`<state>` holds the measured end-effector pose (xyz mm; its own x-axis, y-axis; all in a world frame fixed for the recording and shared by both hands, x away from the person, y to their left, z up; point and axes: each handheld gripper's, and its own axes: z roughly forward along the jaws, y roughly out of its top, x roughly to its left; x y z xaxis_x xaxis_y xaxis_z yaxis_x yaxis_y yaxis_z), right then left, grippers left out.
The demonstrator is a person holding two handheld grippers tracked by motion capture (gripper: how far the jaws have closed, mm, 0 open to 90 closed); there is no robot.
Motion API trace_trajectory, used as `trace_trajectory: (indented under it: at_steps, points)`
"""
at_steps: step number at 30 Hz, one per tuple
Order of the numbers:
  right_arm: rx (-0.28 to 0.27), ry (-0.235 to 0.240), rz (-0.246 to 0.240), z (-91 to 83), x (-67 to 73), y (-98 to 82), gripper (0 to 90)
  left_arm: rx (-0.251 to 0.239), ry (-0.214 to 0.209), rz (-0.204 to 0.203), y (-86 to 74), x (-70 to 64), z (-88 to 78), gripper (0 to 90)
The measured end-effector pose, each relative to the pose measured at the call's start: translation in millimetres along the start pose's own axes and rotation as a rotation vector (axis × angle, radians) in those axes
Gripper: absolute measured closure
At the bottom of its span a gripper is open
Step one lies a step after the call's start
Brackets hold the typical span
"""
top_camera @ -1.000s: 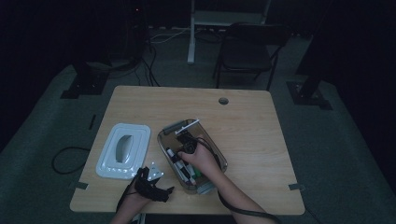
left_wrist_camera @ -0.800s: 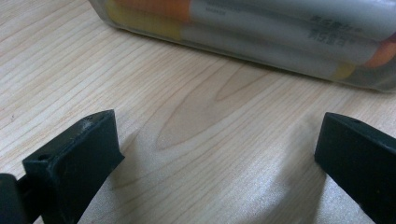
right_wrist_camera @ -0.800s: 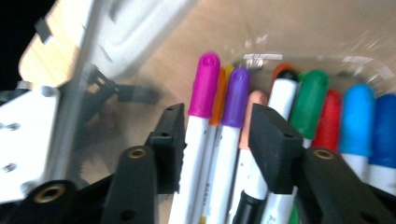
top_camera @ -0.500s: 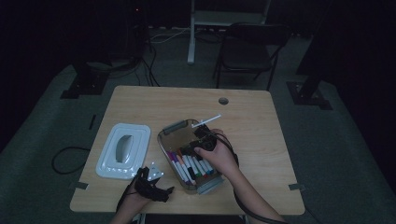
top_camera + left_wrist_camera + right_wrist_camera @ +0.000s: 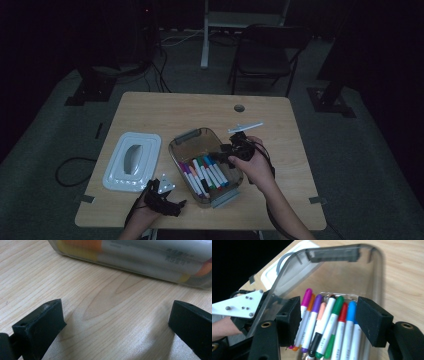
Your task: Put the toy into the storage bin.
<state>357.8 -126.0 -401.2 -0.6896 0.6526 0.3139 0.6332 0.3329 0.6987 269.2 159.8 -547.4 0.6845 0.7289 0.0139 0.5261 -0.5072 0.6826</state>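
Observation:
A clear plastic box [image 5: 186, 141] sits mid-table with several coloured markers [image 5: 205, 172] lying in its near half. My right gripper [image 5: 222, 151] hovers over the box's right rim and points left into it. In the right gripper view its jaws [image 5: 329, 312] stand apart above the markers [image 5: 329, 325] with nothing between them; they have just been opening. My left gripper [image 5: 176, 206] rests on the table at the box's near-left corner. Its jaws [image 5: 117, 312] are wide open over bare wood, just short of the box wall [image 5: 140, 260].
The box's white lid [image 5: 132, 161] lies flat to the left of the box. The table [image 5: 300, 200] has a cable hole [image 5: 239, 107] near its far edge. A folding chair [image 5: 265, 50] stands behind the table, and a cable [image 5: 70, 170] loops on the floor at the left.
My right gripper has lifted out of the box and moved right and farther from me, with its jaws spreading. The markers it covered now show. The left gripper has stayed put.

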Motion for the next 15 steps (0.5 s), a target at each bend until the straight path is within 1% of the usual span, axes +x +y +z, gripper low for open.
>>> trace_trajectory:
  at_steps: [2,4,9,11,15]
  points:
    - [-0.019,-0.01,-0.008,-6.9,-4.8,-1.0,34.9,0.0,0.0,0.0,0.0,0.0,0.0,0.7]
    - [-0.04,-0.032,-0.003,-13.4,-10.8,-2.5,34.7,-0.001,0.0,0.0,0.0,0.0,0.1,0.6]
    - [-0.09,-0.064,0.017,-26.5,-26.5,-7.7,33.3,-0.001,0.001,0.0,0.0,0.0,0.0,0.7]
    - [-0.101,-0.081,0.011,-30.1,-32.4,-10.8,32.7,0.0,0.001,-0.001,-0.1,-0.1,-0.2,0.7]
    - [-0.124,-0.117,0.019,-36.6,-46.4,-19.2,32.3,0.0,0.002,-0.001,-0.2,-0.1,-0.2,0.6]
